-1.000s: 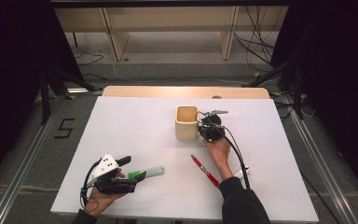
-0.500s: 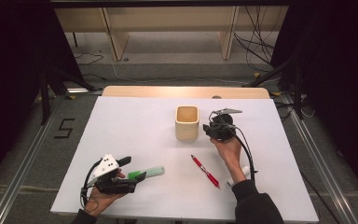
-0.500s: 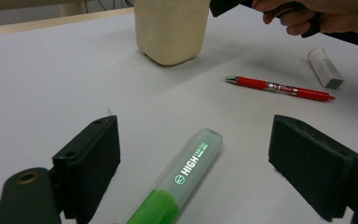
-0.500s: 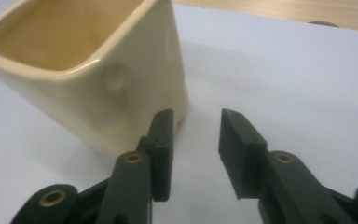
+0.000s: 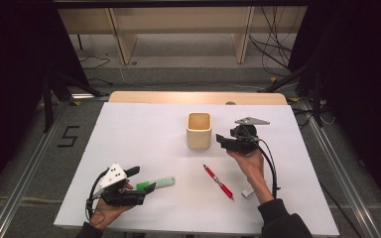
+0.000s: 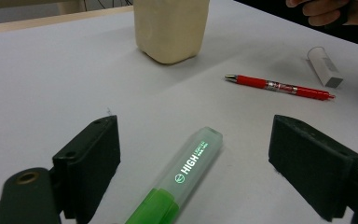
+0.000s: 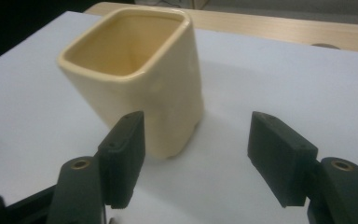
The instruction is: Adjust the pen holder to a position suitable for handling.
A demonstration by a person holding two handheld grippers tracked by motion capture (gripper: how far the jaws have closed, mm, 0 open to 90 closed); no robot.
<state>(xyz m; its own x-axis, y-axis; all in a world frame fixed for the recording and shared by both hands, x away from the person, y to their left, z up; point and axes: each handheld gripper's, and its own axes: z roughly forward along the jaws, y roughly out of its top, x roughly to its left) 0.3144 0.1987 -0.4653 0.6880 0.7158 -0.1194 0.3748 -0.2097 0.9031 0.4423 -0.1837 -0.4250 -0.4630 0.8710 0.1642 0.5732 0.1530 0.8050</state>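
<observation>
From the high view, my left gripper (image 5: 141,179) lies low near the front left of the white table (image 5: 144,134), jaws spread around the near end of a green highlighter (image 5: 156,183) that lies flat on the table. My right gripper (image 5: 224,141) sits just right of the cream square cup (image 5: 199,130), pointing toward it, jaws apart and gripping nothing. A red pen (image 5: 219,182) lies on the table between my hands, and a small white eraser (image 5: 247,191) rests beside my right forearm.

In the left gripper view, my jaws stand wide with the green highlighter (image 6: 177,182) between them, touching neither; its clear cap points away from me. Beyond it lie the red pen (image 6: 279,87) and the white eraser (image 6: 324,66), with the cream cup (image 6: 171,28) farther back, upright.

In the right gripper view, my jaws are parted and hold nothing. The cream cup (image 7: 137,74) stands upright just ahead, toward my left jaw; I cannot tell if that jaw touches it.
</observation>
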